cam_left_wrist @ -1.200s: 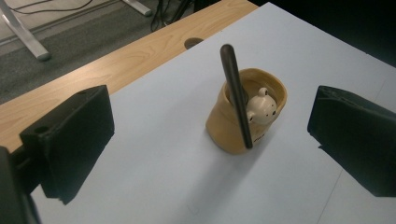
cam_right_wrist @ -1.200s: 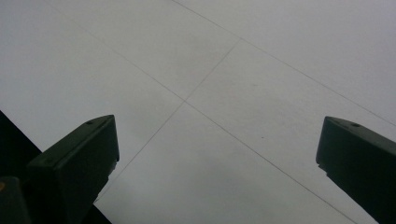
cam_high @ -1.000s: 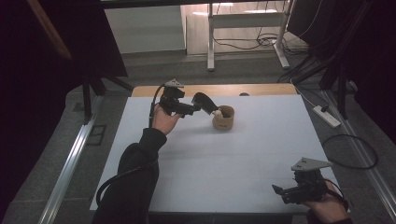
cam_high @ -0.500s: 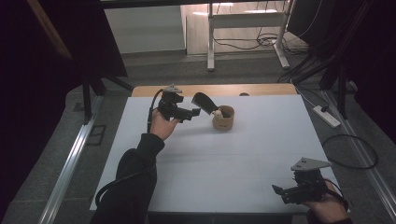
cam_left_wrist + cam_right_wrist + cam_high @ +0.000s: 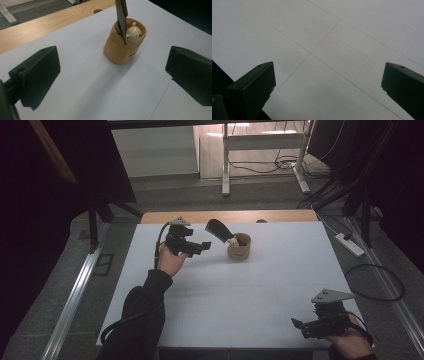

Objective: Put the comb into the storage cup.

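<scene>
A tan cup [image 5: 239,247] [image 5: 123,47] stands upright near the far middle of the white table [image 5: 240,295]. A small cream bear figure [image 5: 133,33] peeks over its rim. A black flat tool [image 5: 218,230] [image 5: 121,17] leans out of the cup toward the left. My left gripper [image 5: 202,247] [image 5: 112,80] is open, a short way left of the cup, with nothing between its jaws. My right gripper [image 5: 298,326] [image 5: 327,87] is open low over the bare table at the near right corner.
A wooden strip [image 5: 225,216] borders the table's far edge. Beyond it stand a white desk frame [image 5: 260,150] and cables on the floor. A power strip [image 5: 349,245] lies on the floor to the right.
My left gripper has drawn back to the left, away from the cup and the black tool. The right gripper has stayed put.
</scene>
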Tool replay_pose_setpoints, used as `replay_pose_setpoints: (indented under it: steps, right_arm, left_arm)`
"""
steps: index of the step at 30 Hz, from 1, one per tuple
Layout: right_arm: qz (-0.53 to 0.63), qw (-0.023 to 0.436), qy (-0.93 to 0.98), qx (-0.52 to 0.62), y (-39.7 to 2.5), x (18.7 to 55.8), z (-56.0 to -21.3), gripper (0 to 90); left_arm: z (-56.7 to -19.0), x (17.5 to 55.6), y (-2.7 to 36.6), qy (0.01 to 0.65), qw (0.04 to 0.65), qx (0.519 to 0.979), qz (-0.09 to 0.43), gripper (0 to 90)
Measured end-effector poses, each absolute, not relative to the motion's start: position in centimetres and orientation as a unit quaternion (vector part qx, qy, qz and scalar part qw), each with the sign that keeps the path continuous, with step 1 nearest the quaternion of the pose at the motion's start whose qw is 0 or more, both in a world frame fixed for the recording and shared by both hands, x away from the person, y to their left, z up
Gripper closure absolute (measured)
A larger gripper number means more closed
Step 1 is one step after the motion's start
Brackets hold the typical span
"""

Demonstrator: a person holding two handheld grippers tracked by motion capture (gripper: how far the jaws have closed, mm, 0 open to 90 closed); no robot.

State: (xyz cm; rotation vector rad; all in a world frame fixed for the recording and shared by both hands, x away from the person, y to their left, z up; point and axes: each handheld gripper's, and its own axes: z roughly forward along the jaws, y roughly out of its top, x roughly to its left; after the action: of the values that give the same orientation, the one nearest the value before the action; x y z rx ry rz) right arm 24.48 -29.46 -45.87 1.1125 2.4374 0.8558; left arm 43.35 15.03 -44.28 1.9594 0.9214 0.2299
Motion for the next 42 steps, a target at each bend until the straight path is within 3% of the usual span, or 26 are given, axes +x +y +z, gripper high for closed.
replay_pose_setpoints:
  steps: [42]
  right_arm:
    - [0.297,0.165,0.858,0.385,-29.4,24.4,-45.9,0.0]
  left_arm:
    - [-46.5,39.9,16.1,0.381,0.466,0.793,0.088,0.0]
